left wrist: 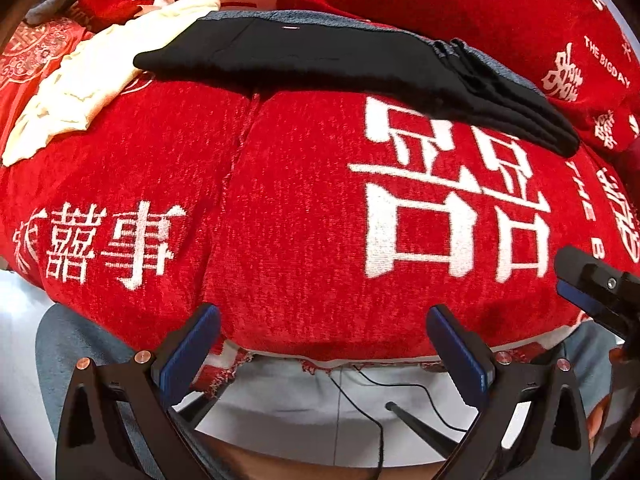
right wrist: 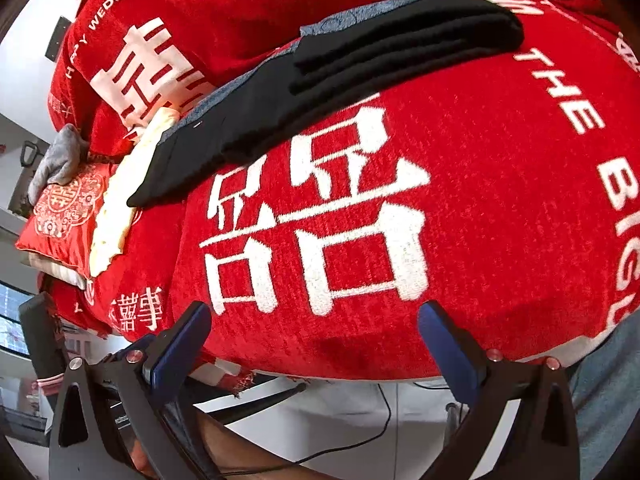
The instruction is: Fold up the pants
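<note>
The black pants (left wrist: 344,60) lie folded on the red blanket (left wrist: 280,216), well ahead of both sets of fingers and touched by neither. In the left wrist view they stretch as a long dark band across the far side of the blanket, with the stacked folded layers toward the right end and a flat tapering end toward the left. A grey cloth (left wrist: 492,62) shows as a thin edge just behind them.

The left gripper (left wrist: 323,350) has its fingers spread wide, with nothing between the blue pads (left wrist: 188,344); they sit at the near edge of the blanket, over pale floor (left wrist: 280,408) and a thin black cable (left wrist: 376,432). The right gripper (right wrist: 315,342) is likewise spread wide and holds nothing. Its fingers sit at the same near edge, and part of it also shows at the right margin of the left wrist view.

A cream cloth (left wrist: 76,92) lies ahead and to the left of the left fingers, with the pants' tapering end resting against it (in the right wrist view (right wrist: 112,216) it sits far left). Beyond it, a red embroidered cushion (right wrist: 64,208) and a grey garment (right wrist: 60,156) sit at the blanket's far left. Large white characters cover the blanket between the fingers and the pants.
</note>
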Tool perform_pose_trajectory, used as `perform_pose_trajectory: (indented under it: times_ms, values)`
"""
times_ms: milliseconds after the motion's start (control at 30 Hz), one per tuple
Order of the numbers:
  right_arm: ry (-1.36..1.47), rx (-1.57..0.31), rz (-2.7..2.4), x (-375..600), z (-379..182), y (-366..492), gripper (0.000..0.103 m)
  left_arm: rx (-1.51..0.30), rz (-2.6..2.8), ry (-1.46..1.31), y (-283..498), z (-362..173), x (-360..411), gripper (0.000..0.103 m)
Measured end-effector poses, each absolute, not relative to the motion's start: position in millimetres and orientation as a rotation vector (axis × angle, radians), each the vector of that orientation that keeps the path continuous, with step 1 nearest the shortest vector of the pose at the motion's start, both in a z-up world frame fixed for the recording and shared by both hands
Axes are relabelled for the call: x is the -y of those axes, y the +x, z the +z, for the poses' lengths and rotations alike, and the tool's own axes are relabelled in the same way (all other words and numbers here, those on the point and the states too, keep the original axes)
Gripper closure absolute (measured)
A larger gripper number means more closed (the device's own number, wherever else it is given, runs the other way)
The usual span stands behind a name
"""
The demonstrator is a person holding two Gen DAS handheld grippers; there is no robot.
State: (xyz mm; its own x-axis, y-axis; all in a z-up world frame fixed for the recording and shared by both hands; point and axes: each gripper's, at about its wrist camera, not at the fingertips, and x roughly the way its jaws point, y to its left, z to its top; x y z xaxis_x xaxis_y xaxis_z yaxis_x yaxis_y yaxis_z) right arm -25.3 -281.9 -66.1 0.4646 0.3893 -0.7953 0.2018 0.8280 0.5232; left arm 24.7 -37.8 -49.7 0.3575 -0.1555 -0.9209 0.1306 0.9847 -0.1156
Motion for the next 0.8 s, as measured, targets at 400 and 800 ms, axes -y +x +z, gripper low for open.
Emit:
perform_pose_trajectory:
  times_ms: [400, 800]
  values:
    - [0.506, -1.185, 0.153, 272, -73, -13, 0.0, -1.234, -0.182, -0.048, 35, -63, 34, 0.0]
    - [0.398, -1.191, 0.11, 291, -48, 31, 0.0, -1.089, -0.192, -0.136, 112, -3, -5, 0.0]
